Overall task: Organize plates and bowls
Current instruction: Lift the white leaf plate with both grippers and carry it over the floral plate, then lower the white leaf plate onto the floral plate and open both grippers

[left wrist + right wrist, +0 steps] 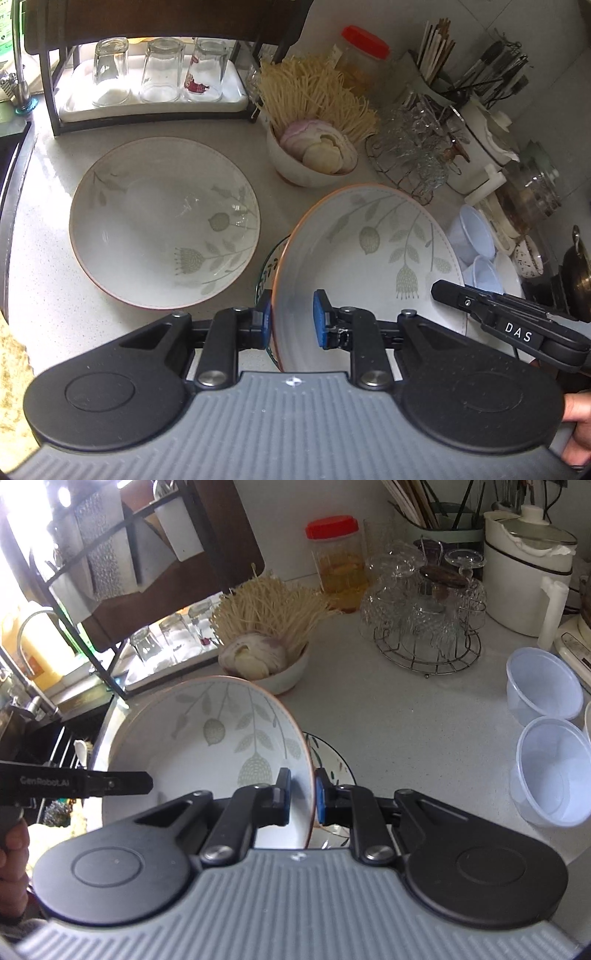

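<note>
A large white bowl with a leaf pattern [369, 254] is held tilted above the counter; it also shows in the right wrist view [207, 746]. My left gripper [291, 323] straddles its near-left rim, jaws apart with a gap at the inner pad. My right gripper [302, 799] is shut on its right rim and appears at the right of the left wrist view [480, 306]. A second matching bowl [164, 221] sits flat on the counter to the left. A dark-rimmed patterned plate [332, 760] lies under the held bowl.
A small bowl of onion and noodles [314, 155] stands behind. A wire rack of glass cups [424, 627], two plastic tubs [546, 738], a red-lidded jar [336, 561] and a white pot [524, 572] are to the right. A glass rack [155, 74] and sink are to the left.
</note>
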